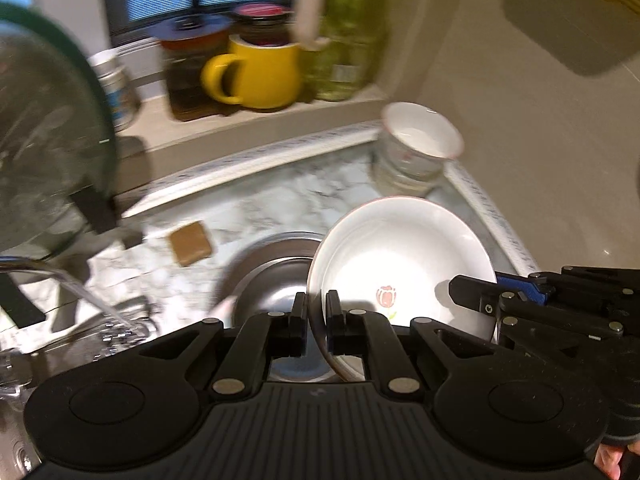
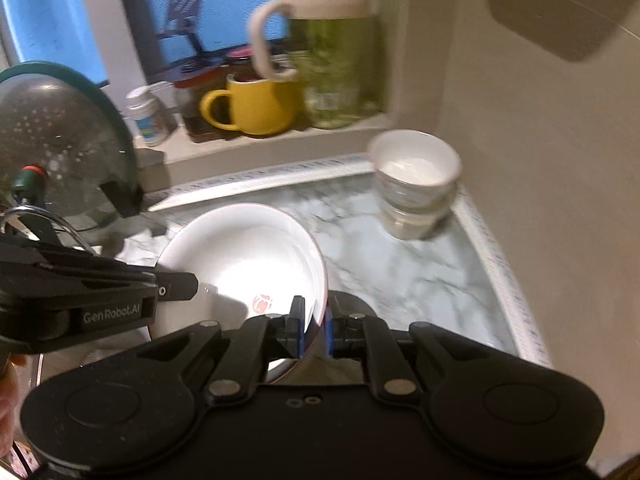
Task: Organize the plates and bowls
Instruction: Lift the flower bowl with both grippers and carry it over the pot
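While both claws, left claw (image 1: 316, 316) and right claw (image 2: 314, 320), clamp the plate (image 1: 404, 256) (rim-held), stacked bowls (image 1: 416, 148) at upper right appear placed; plate unplaced.

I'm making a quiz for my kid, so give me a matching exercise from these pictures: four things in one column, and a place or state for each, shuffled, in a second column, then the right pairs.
Things:
1. white plate
2. yellow mug
3. stacked bowls
4. brown sponge

Places or states:
A. on the window ledge among the jars
B. lying flat on the marble counter beside the sink
C. clamped at its rim by the left gripper and the right gripper
D. in the counter's back corner by the wall

Pairs: 1-C, 2-A, 3-D, 4-B
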The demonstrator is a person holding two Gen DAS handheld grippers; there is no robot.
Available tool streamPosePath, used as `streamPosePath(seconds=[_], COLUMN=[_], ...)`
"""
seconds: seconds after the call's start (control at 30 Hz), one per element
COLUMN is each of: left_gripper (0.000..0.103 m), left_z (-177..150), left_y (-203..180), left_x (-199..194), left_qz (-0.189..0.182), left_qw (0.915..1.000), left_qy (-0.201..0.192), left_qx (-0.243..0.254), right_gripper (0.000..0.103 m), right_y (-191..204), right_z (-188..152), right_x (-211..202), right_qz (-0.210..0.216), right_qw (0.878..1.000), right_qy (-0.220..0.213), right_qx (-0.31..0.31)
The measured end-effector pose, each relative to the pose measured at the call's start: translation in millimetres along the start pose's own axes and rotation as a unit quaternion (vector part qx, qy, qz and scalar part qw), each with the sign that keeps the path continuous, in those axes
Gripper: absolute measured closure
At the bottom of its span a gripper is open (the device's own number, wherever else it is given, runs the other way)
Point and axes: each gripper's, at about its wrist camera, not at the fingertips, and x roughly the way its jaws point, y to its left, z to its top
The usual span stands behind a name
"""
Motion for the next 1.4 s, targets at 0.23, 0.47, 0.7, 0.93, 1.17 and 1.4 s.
streamPosePath(seconds=[0.23, 0.47, 0.7, 0.93, 1.17, 1.4], left_gripper=[0.096, 0.095, 0.095, 0.095, 0.095, 0.094], left_z=[-3, -5, -7, -9, -10, -9], left_y=[39, 50, 47, 44, 39, 38], left_x=[16, 41, 56, 66, 72, 75], left_qz=[0.025, 0.022, 0.018, 0.019, 0.021, 0.027], left_qw=[0.9993, 0.9982, 0.9973, 0.9966, 0.9962, 0.9963], left_qy=[0.020, 0.052, 0.071, 0.080, 0.084, 0.081], left_qx=[-0.018, -0.021, -0.007, -0.001, 0.005, 0.011], right_gripper=[0.093, 0.093, 0.092, 0.092, 0.091, 0.091], right_y=[40, 57, 55, 52, 52, 52], right_z=[12, 13, 9, 4, -1, -3], right_x=[31, 58, 72, 81, 85, 88], right_qz=[0.020, 0.016, 0.012, 0.010, 0.007, 0.000], right_qw=[0.999, 0.997, 0.995, 0.994, 0.993, 0.994], right_qy=[0.019, 0.054, 0.081, 0.092, 0.101, 0.089], right_qx=[-0.025, -0.051, -0.062, -0.061, -0.061, -0.061])
